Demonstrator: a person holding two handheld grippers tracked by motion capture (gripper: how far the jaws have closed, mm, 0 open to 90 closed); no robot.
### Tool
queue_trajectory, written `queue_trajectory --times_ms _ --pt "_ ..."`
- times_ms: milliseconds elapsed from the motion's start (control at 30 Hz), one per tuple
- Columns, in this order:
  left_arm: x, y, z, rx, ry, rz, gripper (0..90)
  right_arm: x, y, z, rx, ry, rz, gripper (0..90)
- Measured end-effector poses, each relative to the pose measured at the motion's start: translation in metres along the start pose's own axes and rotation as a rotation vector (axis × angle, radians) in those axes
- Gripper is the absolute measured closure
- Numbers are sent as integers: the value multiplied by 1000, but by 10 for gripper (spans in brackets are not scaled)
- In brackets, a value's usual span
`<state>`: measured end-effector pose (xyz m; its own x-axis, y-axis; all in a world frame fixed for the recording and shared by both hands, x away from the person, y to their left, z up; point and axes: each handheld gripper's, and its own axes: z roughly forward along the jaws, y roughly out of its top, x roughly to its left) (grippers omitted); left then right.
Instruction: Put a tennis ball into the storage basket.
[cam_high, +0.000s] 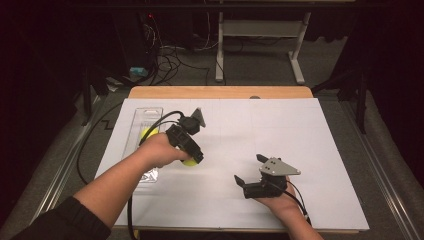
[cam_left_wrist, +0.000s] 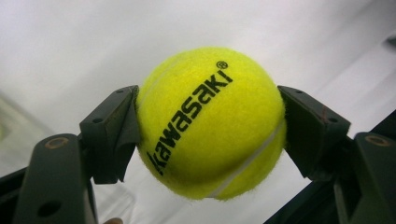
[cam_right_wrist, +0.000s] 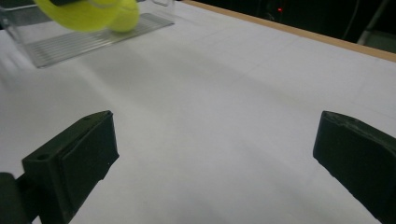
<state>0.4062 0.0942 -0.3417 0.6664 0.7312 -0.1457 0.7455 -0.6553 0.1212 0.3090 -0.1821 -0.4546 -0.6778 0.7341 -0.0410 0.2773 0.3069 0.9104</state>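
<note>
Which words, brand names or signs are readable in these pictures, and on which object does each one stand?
"Kawasaki", black letters on the yellow tennis ball clamped in the left gripper.
"®", a small mark beside that name on the same ball.
No other readable text.

The high view looks forward and down from above the person's side onto the white-covered table (cam_high: 300, 130), taking in the floor beyond it. The left gripper view sits very close behind its jaws, facing a yellow tennis ball (cam_left_wrist: 210, 123) against the white surface. The right gripper view looks low across the table toward the clear tray (cam_right_wrist: 93, 39) and the far wooden edge. All three share the white surface and the ball.
</note>
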Motion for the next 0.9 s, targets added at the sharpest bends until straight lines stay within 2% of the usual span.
queue_trajectory --times_ms 233,467,567,700,900 --pt "35 -18 -20 -13 50 -80 267 -28 -7 -14 -11 -86 31 0" --pt "71 -39 -39 -24 96 -170 267 -47 -13 -31 -21 -136 56 0" --pt "85 -48 -44 -12 122 -210 267 -53 -15 -36 -22 -153 64 0" --pt "98 -58 -42 4 142 -251 267 -58 -17 -41 -18 -170 67 0" --pt "106 -65 -23 41 134 -271 267 -62 -21 -45 -12 -179 73 0"
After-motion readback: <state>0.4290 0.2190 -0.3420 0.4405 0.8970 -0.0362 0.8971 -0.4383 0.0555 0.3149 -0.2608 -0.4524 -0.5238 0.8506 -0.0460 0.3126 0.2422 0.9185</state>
